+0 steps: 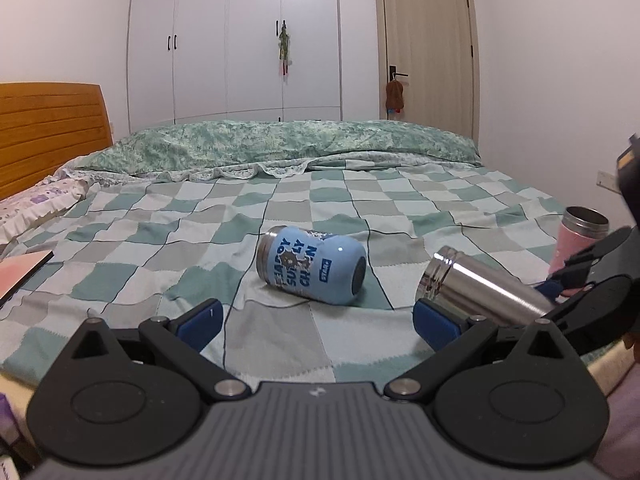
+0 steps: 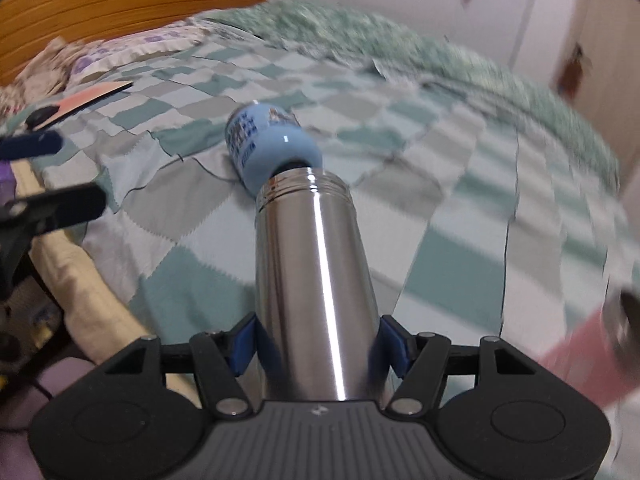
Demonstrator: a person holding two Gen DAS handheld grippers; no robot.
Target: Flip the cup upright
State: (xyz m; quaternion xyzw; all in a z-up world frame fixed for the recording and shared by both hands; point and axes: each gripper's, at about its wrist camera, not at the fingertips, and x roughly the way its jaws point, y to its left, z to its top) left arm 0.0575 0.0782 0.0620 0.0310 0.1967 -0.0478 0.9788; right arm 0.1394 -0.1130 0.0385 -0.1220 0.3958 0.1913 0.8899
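Near the bed's (image 1: 280, 332) right edge, right gripper (image 2: 316, 344) clamps the steel cup (image 2: 316, 280) mid-tilt for uprighting; left gripper (image 1: 316, 320) spread, empty.

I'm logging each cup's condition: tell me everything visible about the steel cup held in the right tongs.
The steel cup is a plain, shiny, slim metal cylinder with a threaded neck and no lid. The right tongs are shut on its lower body, blue pads on either side. It is off the checked bedspread, tilted, mouth pointing away from the tongs towards the blue cup lying on its side. Its inside and base are not visible.
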